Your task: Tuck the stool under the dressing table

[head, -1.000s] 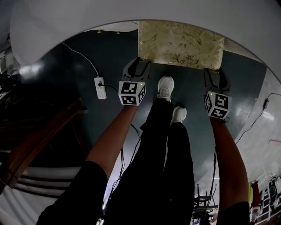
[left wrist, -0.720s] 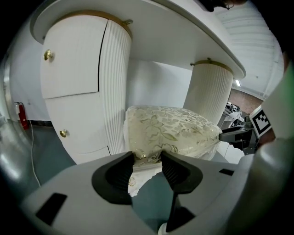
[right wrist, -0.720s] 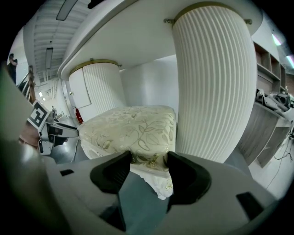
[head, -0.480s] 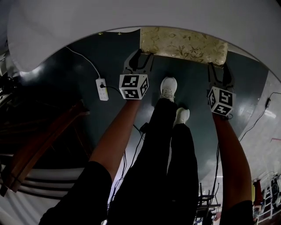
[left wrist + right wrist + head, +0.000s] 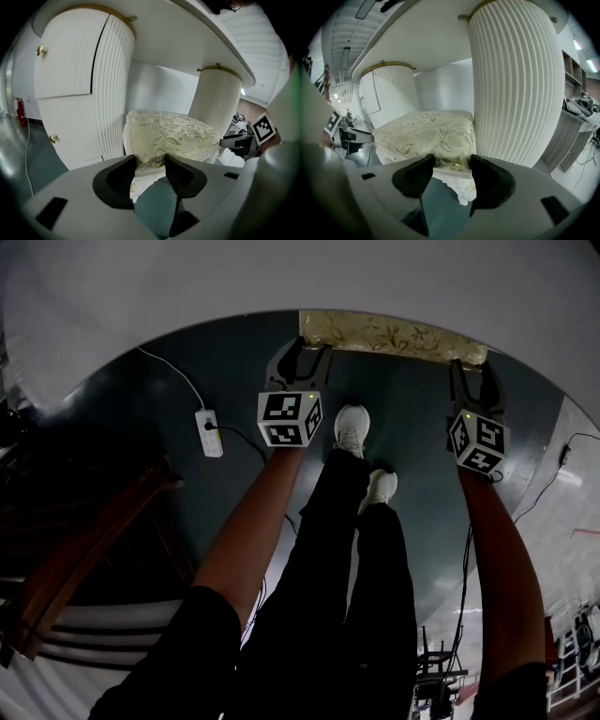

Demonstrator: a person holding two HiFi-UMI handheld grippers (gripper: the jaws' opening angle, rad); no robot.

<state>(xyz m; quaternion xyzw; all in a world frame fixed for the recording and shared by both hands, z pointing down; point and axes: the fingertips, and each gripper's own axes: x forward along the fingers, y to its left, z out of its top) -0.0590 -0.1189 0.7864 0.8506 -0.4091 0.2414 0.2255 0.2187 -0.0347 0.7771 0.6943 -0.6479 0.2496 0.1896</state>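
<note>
Bracing two grippers against a stool (image 5: 394, 334)

Left gripper (image 5: 300, 345), jaws wide and clamping nothing, rests its tips on the cushioned stool's front edge, likely to push evenly. The stool sits mostly beneath the white desk (image 5: 281, 277). Right gripper (image 5: 472, 371) mirrors this, jaws wide, at the opposite corner.

Stool (image 5: 394, 335) mostly hidden under dressing table (image 5: 281, 277), only near edge showing
</note>
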